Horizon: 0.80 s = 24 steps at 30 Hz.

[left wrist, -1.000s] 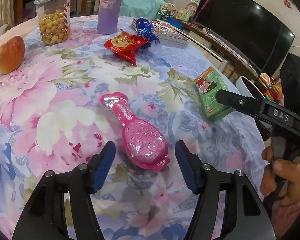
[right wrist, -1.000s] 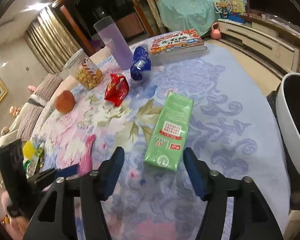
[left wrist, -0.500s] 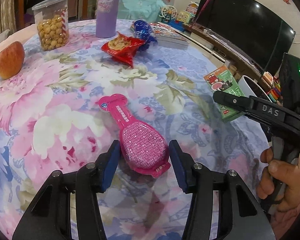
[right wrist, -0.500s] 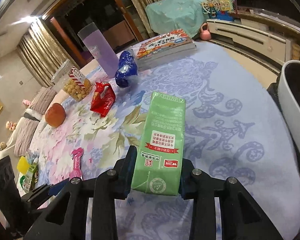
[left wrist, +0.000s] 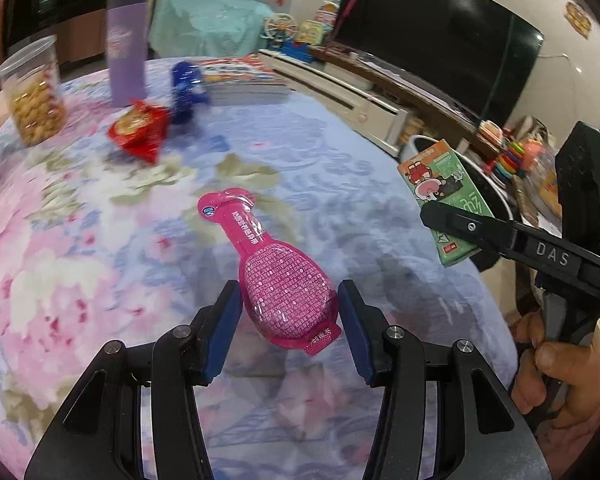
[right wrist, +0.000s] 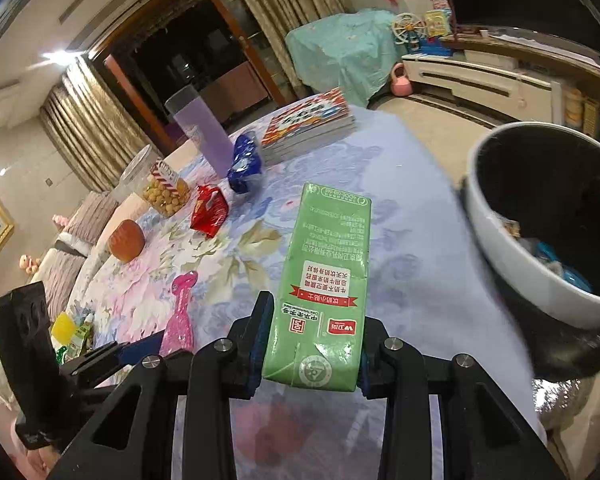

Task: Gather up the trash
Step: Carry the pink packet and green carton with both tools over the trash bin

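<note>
Right wrist view: right hand-held gripper [right wrist: 310, 344] clamped a light, crushable carton [right wrist: 324, 280] low across its stiff sides.

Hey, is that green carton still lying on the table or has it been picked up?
Picked up. The right gripper is shut on the green carton, and the left wrist view shows it raised past the table edge.

Right gripper [left wrist: 452, 220] arm: white letters "DAS", at 3 o'clock in the left wrist view.
Carton [right wrist: 324, 292]: green, printed with Chinese text seen upside down, a red banner and a red logo box; too small to read.
Pink pack [left wrist: 276, 276]: fine white print, unreadable.
</note>
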Each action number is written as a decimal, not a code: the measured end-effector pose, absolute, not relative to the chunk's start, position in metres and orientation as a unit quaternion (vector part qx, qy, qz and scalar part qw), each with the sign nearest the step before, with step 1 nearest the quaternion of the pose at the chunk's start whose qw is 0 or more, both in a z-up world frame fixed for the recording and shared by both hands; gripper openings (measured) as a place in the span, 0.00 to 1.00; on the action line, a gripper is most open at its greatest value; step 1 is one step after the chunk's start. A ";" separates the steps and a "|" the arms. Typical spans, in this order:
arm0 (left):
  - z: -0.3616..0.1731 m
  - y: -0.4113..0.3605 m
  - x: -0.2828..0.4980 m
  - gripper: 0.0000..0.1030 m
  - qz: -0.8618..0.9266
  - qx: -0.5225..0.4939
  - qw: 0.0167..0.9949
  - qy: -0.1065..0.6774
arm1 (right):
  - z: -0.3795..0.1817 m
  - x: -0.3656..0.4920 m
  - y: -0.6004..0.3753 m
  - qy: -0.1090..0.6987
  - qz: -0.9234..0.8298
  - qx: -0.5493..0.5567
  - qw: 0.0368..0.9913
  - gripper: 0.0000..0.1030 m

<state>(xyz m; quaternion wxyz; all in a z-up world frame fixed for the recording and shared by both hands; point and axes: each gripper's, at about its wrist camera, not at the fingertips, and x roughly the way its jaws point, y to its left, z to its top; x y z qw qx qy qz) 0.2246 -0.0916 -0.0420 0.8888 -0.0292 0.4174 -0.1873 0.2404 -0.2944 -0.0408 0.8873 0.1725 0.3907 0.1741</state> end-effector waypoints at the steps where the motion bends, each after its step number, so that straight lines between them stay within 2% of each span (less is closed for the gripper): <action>1: -0.041 -0.098 0.225 0.48 -0.193 -0.027 0.888 0.417 | -0.040 0.237 -0.301 0.389 0.171 0.175 0.888 0.34; 24: -0.017 -0.215 0.231 0.48 -0.275 0.027 0.873 0.402 | -0.024 0.203 -0.403 0.354 0.096 0.212 0.906 0.34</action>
